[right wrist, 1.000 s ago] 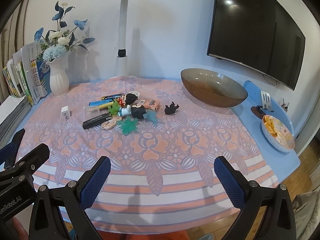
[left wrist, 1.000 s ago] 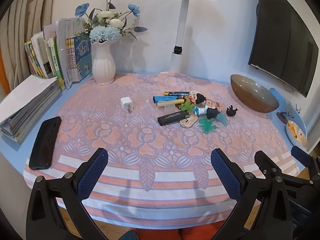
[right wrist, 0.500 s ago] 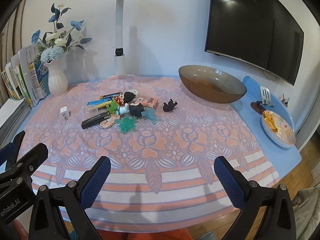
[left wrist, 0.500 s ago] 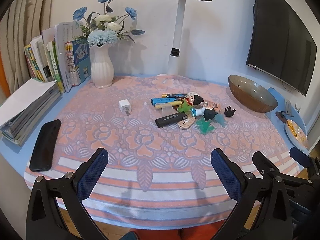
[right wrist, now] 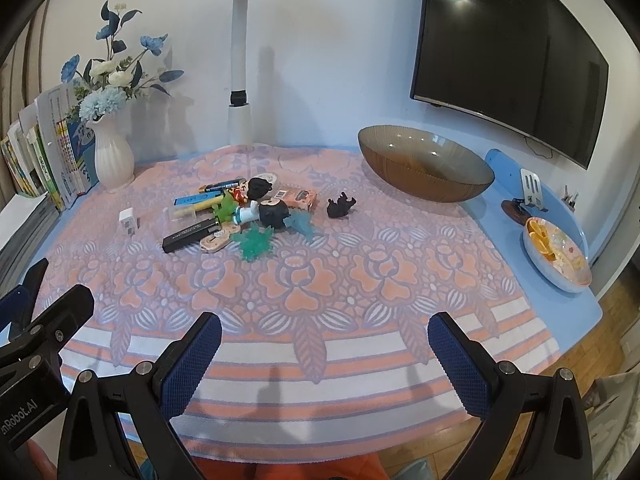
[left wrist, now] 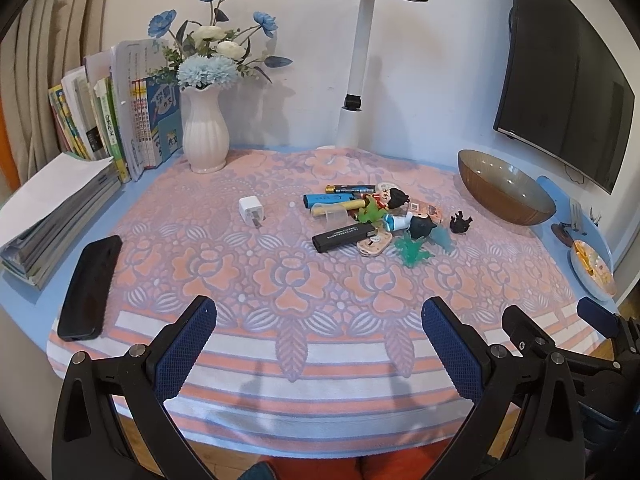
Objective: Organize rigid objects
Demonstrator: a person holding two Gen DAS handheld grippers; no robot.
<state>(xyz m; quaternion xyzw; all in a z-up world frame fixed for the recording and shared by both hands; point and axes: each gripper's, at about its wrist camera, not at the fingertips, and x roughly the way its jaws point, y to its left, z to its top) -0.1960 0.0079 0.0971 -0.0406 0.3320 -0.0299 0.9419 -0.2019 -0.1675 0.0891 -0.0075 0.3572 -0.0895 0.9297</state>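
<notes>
A heap of small rigid items lies mid-table: a black stick, blue and yellow markers, a dark-haired doll, green plastic leaves, and a small black animal figure. A white charger plug sits apart to the left. A brown glass bowl stands empty at the right. My left gripper and right gripper both hover open over the near table edge, holding nothing.
A black phone lies at the left edge. Books, a white vase of flowers and a white lamp line the back. A plate with orange slices sits at the far right, under a wall screen.
Both grippers have drifted slightly, so the table scene shifts a little in each view. Nothing on the table has moved, and both grippers stay open.
</notes>
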